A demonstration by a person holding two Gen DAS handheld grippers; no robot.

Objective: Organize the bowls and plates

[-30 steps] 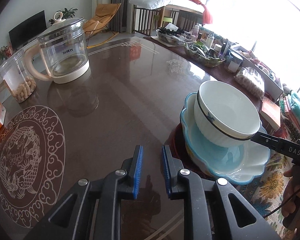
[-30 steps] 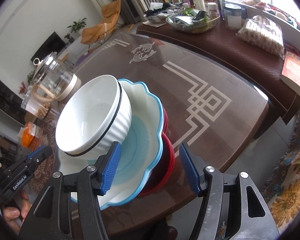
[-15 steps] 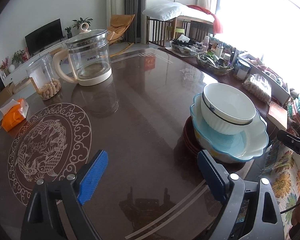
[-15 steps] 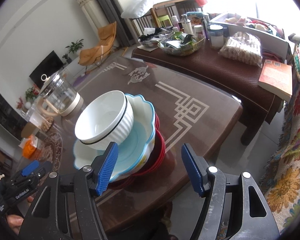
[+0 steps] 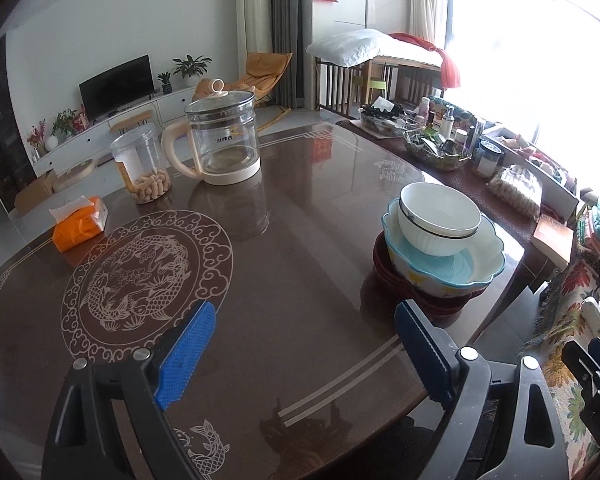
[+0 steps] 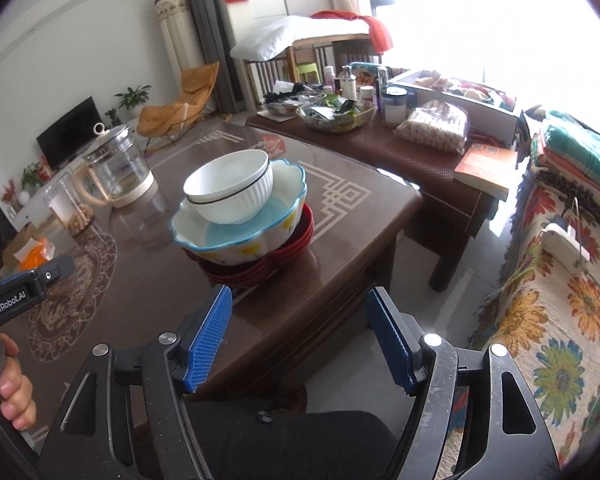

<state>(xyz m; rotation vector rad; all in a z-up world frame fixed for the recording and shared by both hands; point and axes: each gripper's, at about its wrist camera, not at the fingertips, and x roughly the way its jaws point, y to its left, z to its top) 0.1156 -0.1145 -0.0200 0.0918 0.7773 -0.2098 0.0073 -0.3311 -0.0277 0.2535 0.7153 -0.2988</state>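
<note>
White bowl [image 6: 228, 186] stacked in blue-rimmed bowl [image 6: 284, 200] on worktop [image 5: 300, 240] | left gripper [image 5: 304, 354] released, apart from stack | right gripper [image 6: 298, 340] opening, empty

The left wrist view looks forward and downward along its own hand-held gripper [image 5: 304, 352] from over the near edge of the counter [image 5: 300, 240], facing the far wall with the TV [image 5: 118, 82]. The stack of bowls [image 5: 440, 248] sits a little way off, right of centre. The right wrist view looks down from just off the counter's corner [image 6: 340, 240], tilted toward the window side and the floor, with the stack [image 6: 240, 208] ahead, left of centre. Both views share the stack, the kettle [image 5: 222, 140] and the low side table [image 6: 420, 160]. The right view also catches the left hand-held gripper [image 6: 28, 284] at its left edge.
</note>
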